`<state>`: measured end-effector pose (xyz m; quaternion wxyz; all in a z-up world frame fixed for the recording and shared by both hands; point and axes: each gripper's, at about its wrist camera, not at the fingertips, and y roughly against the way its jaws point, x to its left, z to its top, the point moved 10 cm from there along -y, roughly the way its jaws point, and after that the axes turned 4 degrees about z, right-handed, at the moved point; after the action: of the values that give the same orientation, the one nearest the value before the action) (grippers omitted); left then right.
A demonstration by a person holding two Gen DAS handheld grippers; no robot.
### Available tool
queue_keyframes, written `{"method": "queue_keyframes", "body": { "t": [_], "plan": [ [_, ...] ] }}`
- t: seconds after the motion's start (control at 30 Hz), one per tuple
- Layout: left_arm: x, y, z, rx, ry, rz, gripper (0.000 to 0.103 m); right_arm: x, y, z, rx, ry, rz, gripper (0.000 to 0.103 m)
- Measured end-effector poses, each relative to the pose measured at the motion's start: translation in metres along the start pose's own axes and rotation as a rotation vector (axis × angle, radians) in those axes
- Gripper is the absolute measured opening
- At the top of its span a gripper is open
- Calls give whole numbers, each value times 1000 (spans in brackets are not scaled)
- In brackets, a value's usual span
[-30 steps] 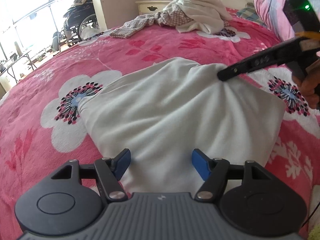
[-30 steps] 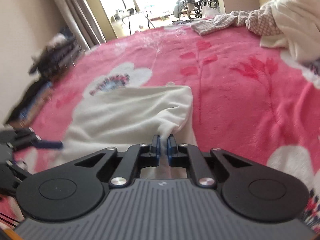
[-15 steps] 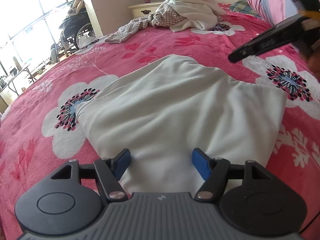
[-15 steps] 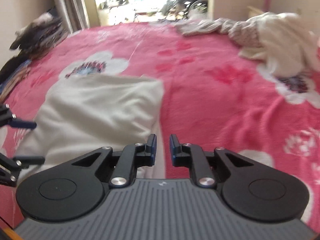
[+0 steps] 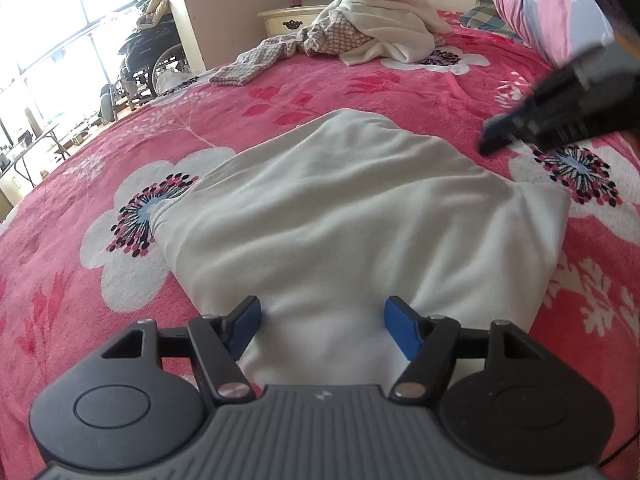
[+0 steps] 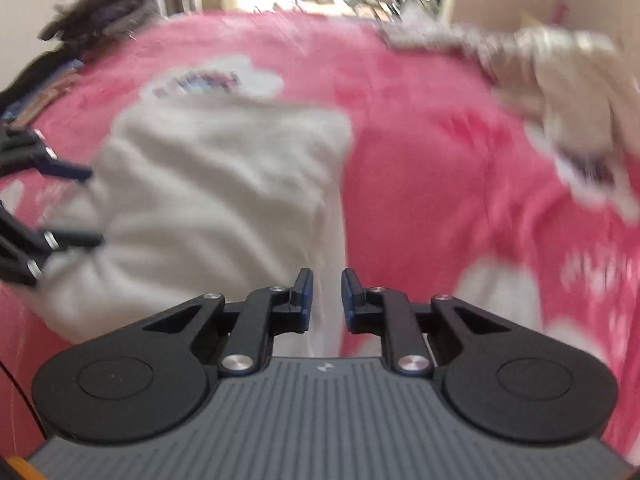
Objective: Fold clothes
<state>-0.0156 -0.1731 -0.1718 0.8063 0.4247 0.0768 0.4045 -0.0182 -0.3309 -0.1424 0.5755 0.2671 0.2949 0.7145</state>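
Note:
A cream white garment (image 5: 340, 208) lies folded on the pink flowered bedspread (image 5: 120, 320). It also shows, blurred, in the right wrist view (image 6: 208, 184). My left gripper (image 5: 322, 320) is open, its blue pads low over the garment's near edge, holding nothing. My right gripper (image 6: 324, 292) is open a little and empty, above the garment's right side. It shows in the left wrist view (image 5: 560, 120) lifted off the cloth at the right. The left gripper's fingers (image 6: 60, 170) show at the left edge of the right wrist view.
A heap of unfolded clothes (image 5: 376, 24) lies at the far end of the bed, with a checked piece (image 5: 256, 60) trailing left. A pink pillow (image 5: 540, 4) is at the far right. A nightstand (image 5: 292, 20) and a wheelchair (image 5: 148, 60) stand beyond the bed.
My right gripper let go of the garment's corner, opened slightly and lifted up and away to the right. The released cloth settled flat. My left gripper stayed open in place.

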Motion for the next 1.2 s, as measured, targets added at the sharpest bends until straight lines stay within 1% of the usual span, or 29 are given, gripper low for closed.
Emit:
{"method": "queue_keyframes", "body": {
  "t": [0.07, 0.13, 0.17, 0.2, 0.23, 0.27, 0.3, 0.33, 0.37, 0.4, 0.43, 0.5, 0.6, 0.67, 0.7, 0.77, 0.83, 0.9, 0.93, 1.0, 1.03, 1.07, 1.1, 1.13, 1.2],
  "plan": [
    [0, 0, 0, -1, -2, 1, 70, 17, -3, 19, -44, 59, 31, 14],
    [0, 1, -1, 0, -2, -1, 70, 30, -17, 24, -50, 114, 49, 14],
    [0, 1, -1, 1, -1, -4, 70, 32, -25, 21, -40, 136, 54, 12],
    [0, 2, -2, 2, 0, -6, 70, 29, -36, 15, -15, 158, 36, 12],
    [0, 2, -2, 3, 0, -7, 70, 21, -49, 6, 24, 179, -2, 12],
    [0, 2, -2, 3, 1, -8, 70, 10, -57, -1, 44, 169, -17, 12],
    [0, 1, -2, 3, 2, -8, 70, -1, -57, -2, 43, 114, -8, 12],
    [0, 1, -2, 3, 2, -9, 70, -9, -54, 2, 38, 46, 4, 12],
    [0, 1, -3, 2, 3, -10, 71, -14, -50, 9, 24, 19, -10, 12],
    [0, 1, -3, 2, 4, -10, 71, -16, -44, 19, 0, 28, -46, 12],
    [0, 1, -3, 2, 4, -11, 71, -15, -40, 27, -21, 25, -45, 12],
    [0, 1, -3, 2, 6, -12, 71, -9, -38, 39, -45, 6, 12, 12],
    [0, 0, -3, 2, 8, -13, 71, -7, -60, 42, -24, 15, 44, 12],
    [0, 1, -4, 1, 6, -14, 71, -17, -83, 41, -2, 22, 23, 12],
    [0, 1, -3, 3, 5, -14, 71, -22, -90, 42, -5, 14, 20, 12],
    [0, 1, -3, 7, 4, -15, 71, -34, -94, 51, -26, -51, 33, 18],
    [1, 0, -3, 12, 8, -17, 71, -46, -89, 61, -55, -151, 46, 18],
    [1, 0, -3, 13, 9, -18, 71, -60, -88, 68, -77, -275, 87, 19],
    [1, 0, -3, 14, 9, -16, 72, -68, -90, 71, -87, -350, 117, 21],
    [0, 0, -3, 14, 7, -14, 72, -85, -94, 74, -107, -544, 210, 22],
    [0, 0, -3, 14, 7, -14, 72, -93, -98, 75, -112, -631, 252, 24],
    [0, 0, -3, 14, 7, -14, 72, -100, -102, 74, -114, -706, 285, 29],
    [-1, 0, -3, 14, 7, -14, 72, -103, -108, 74, -105, -755, 309, 31],
    [-1, 0, -3, 14, 7, -14, 72, -103, -116, 73, -82, -772, 321, 31],
    [-1, 0, -3, 12, 7, -12, 72, -93, -132, 70, -11, -759, 349, 32]
  ]
}}
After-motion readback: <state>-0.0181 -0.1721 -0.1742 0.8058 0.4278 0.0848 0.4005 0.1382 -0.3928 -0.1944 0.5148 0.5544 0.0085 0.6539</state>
